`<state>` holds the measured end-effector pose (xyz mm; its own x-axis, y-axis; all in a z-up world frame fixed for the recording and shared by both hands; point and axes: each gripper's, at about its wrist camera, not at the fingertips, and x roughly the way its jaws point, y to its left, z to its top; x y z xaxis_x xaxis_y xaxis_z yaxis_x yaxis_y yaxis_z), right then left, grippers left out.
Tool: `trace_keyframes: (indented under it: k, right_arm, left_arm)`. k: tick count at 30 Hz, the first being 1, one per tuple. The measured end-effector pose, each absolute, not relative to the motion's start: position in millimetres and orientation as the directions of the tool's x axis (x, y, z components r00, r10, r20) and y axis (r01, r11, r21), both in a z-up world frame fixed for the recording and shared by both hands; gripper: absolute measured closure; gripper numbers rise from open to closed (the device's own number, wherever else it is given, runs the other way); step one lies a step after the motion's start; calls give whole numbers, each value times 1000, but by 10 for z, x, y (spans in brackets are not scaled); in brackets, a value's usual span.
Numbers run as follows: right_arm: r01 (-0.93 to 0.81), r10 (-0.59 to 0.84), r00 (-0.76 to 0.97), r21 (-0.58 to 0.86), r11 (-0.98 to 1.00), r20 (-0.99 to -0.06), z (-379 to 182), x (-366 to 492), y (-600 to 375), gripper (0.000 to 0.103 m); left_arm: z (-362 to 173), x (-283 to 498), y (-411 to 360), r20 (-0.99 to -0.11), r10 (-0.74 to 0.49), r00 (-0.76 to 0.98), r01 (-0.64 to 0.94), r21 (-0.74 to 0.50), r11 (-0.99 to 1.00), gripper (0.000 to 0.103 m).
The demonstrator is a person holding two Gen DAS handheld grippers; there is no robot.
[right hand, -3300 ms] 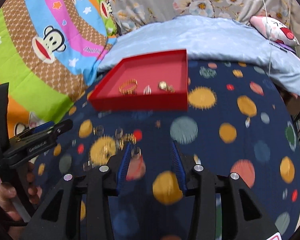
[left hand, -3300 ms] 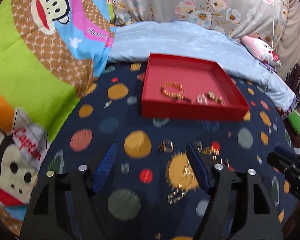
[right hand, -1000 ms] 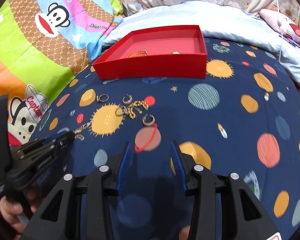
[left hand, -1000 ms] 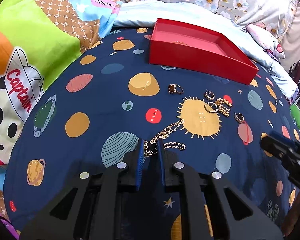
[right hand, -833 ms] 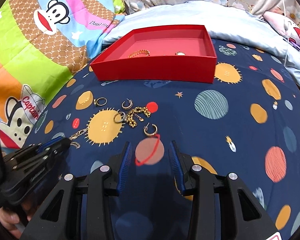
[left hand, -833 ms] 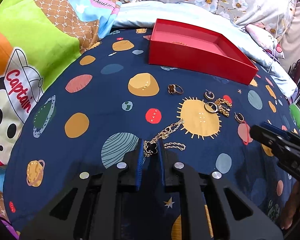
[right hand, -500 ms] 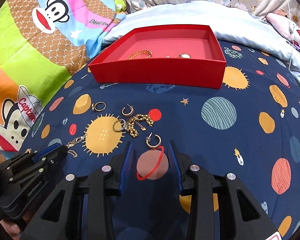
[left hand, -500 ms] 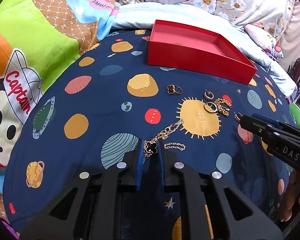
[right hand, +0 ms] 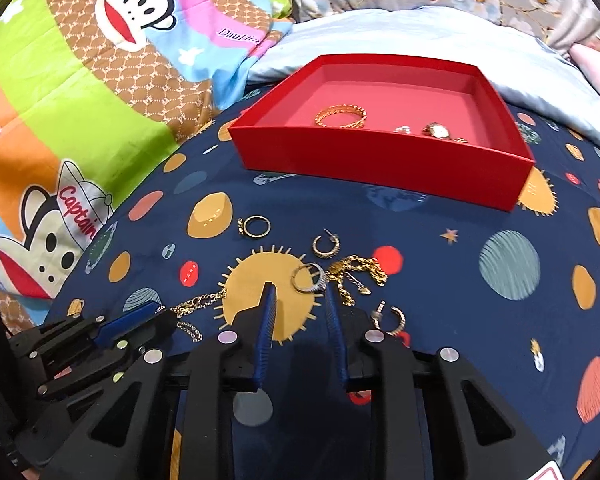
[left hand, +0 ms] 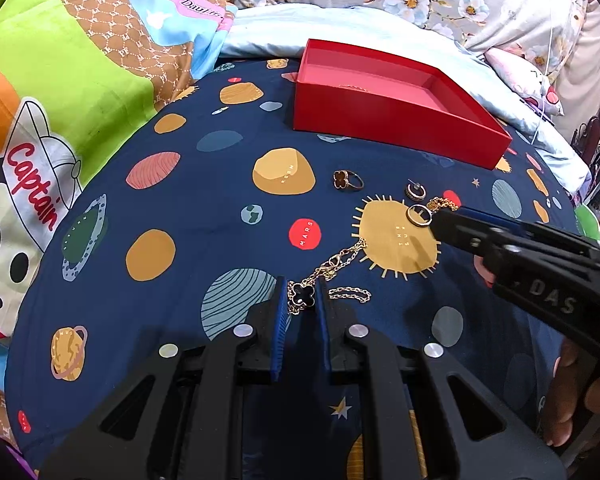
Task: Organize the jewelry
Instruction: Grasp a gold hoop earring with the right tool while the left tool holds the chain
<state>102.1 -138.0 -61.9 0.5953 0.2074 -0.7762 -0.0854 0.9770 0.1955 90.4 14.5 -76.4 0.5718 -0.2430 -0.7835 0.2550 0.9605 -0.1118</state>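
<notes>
My left gripper (left hand: 302, 294) is shut on the black clover pendant (left hand: 303, 299) of a gold necklace (left hand: 342, 258) that lies on the planet-print blanket. My right gripper (right hand: 299, 292) points down at a small ring (right hand: 308, 278) on the yellow sun print. Its jaws are closing, and the ring lies just ahead of the tips, untouched by the pads. In the left wrist view the right gripper (left hand: 440, 222) reaches in from the right to that ring (left hand: 418, 216). The red tray (right hand: 380, 168) behind holds a gold bracelet (right hand: 340, 116) and small pieces.
On the blanket lie a clover ring (right hand: 256, 226), a hoop earring (right hand: 326, 246), a tangled gold chain (right hand: 358, 272) and another hoop (right hand: 390, 320). The left gripper (right hand: 156, 314) lies low at the left. A cartoon quilt (right hand: 100, 92) and pillows border the blanket.
My right gripper has moved forward and left over the blanket to the ring by the sun print, and its jaws have narrowed. The left gripper has kept still on the pendant.
</notes>
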Motion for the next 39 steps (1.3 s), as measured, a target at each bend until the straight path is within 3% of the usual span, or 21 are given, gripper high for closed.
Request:
trace_keyframes:
  k: [19,22,25,39]
  right_arm:
    - [-85,173,597,153,985,-783,-734,1239,-1307,80]
    - [-87,146,610,118,989,-779,-740,1238,-1276,84]
    - [-75,151,611,133,988,-777,-740,1233,-1313,95]
    - [-30,169,639,195,980,-750,-534,892,-1554,100]
  left_arm:
    - [-769,934,169,-782,-259,567,257,-131,957,90]
    - [-770,935,169,-782,-258,567,256,-130,958,90]
    - [-772,936,171,-782,-260,566,256,-133,957,90]
    - [-711,886,181,-788,-291,543,252,-178,951,90]
